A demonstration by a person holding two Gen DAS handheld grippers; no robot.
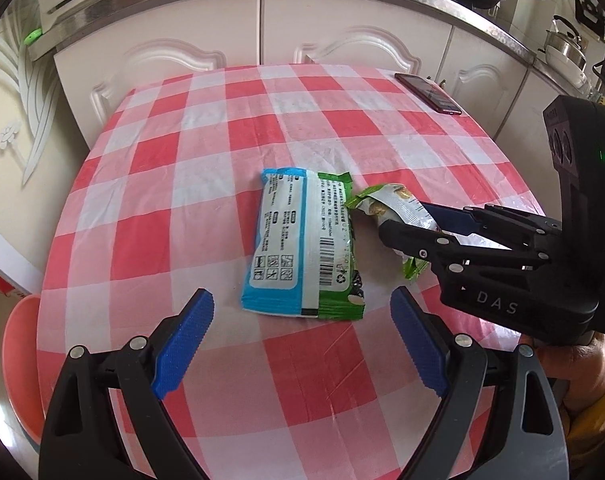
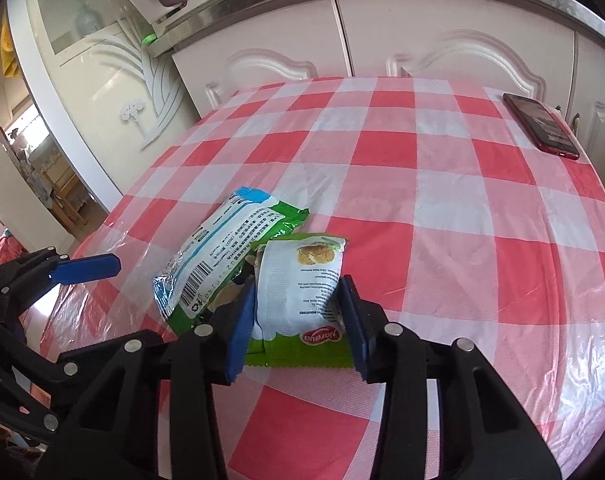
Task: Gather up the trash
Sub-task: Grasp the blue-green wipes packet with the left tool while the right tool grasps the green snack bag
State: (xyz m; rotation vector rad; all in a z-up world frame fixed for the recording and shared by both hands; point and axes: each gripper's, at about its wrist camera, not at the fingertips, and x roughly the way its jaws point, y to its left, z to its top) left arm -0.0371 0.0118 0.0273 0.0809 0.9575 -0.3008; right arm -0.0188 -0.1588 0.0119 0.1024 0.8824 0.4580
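Note:
A flat blue, white and green wrapper (image 1: 302, 248) lies on the red-checked tablecloth (image 1: 222, 120). My left gripper (image 1: 302, 312) is open and empty, its pads on either side of the wrapper's near end, slightly short of it. My right gripper (image 2: 298, 292) is shut on a small white and green snack packet (image 2: 298, 284), which rests against the big wrapper (image 2: 222, 256). In the left wrist view the right gripper (image 1: 402, 224) comes in from the right with the snack packet (image 1: 390, 204) between its fingers.
A red phone (image 1: 428, 93) lies at the table's far right edge, also in the right wrist view (image 2: 540, 126). White cabinets (image 1: 262, 28) stand behind the table. An orange-pink bowl (image 1: 18, 364) sits below the table's left edge.

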